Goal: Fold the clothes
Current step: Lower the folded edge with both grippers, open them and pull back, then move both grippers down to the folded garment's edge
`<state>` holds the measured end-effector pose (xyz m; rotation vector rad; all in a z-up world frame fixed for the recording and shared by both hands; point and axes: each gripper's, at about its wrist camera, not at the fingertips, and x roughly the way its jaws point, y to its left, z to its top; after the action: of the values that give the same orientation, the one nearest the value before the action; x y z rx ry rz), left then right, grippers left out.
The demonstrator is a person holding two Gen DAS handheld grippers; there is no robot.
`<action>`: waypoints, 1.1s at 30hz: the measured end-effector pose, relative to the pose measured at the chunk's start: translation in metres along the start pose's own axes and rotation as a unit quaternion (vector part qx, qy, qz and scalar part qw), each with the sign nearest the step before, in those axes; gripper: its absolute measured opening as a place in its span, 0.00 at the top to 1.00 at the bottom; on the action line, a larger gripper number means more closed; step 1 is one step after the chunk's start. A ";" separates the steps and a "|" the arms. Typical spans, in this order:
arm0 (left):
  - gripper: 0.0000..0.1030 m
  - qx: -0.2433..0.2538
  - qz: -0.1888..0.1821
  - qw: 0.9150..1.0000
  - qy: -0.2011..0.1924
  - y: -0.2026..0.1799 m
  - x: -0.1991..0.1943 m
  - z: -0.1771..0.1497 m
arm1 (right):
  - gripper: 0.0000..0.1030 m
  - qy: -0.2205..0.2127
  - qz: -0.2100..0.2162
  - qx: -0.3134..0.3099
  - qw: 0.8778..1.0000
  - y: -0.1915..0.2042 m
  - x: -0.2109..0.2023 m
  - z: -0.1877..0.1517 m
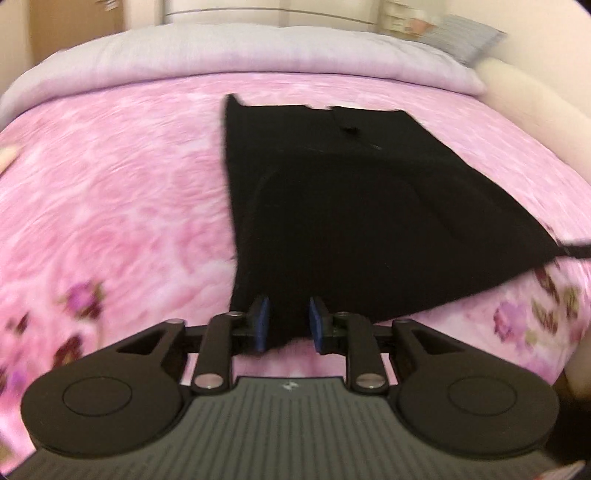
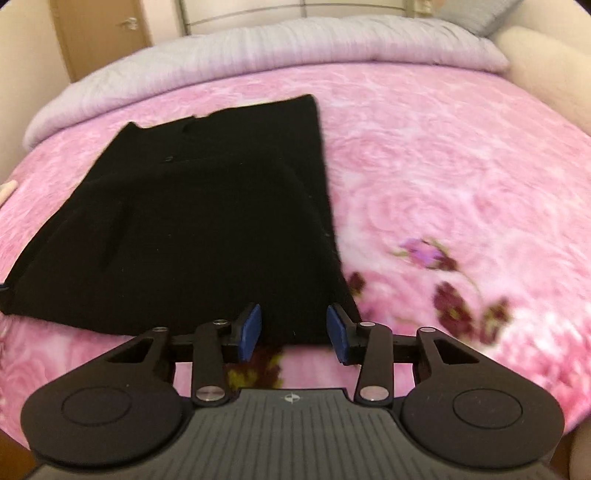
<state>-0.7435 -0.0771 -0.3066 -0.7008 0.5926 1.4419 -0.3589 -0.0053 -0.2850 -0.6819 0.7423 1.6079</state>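
black garment (image 1: 332,206) lies flat on pink bedspread (image 1: 110,192). left gripper (image 1: 287,322) and right gripper (image 2: 294,329) sit at its near hem corners, jaws parted around cloth, not pinching. close both together, lift evenly, keep hem taut.

Garment (image 1: 332,206): plain black. Bedspread (image 1: 110,184): pink rose pattern, purple and maroon flower sprigs. Quilt (image 1: 221,55): pale lilac, plain. Pillow (image 1: 465,37): grey, striped. Gripper pads (image 2: 251,328): blue. Door (image 2: 103,33): tan.
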 end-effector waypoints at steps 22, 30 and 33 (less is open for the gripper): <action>0.27 0.026 0.059 0.996 -0.059 -0.125 -0.156 -0.046 | 0.14 -0.051 -0.002 0.004 0.999 0.052 -0.151 -0.060; 0.21 0.021 0.079 0.994 -0.073 -0.130 -0.177 -0.057 | 0.14 -0.059 0.010 -0.007 0.998 0.058 -0.166 -0.064; 0.16 0.019 0.084 0.993 -0.078 -0.127 -0.179 -0.059 | 0.14 -0.058 0.013 -0.004 0.998 0.060 -0.164 -0.064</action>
<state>-0.6237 -0.2411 -0.2051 -0.5121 0.5661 1.6201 -0.3912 -0.1633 -0.1929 -0.5814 0.6631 1.6595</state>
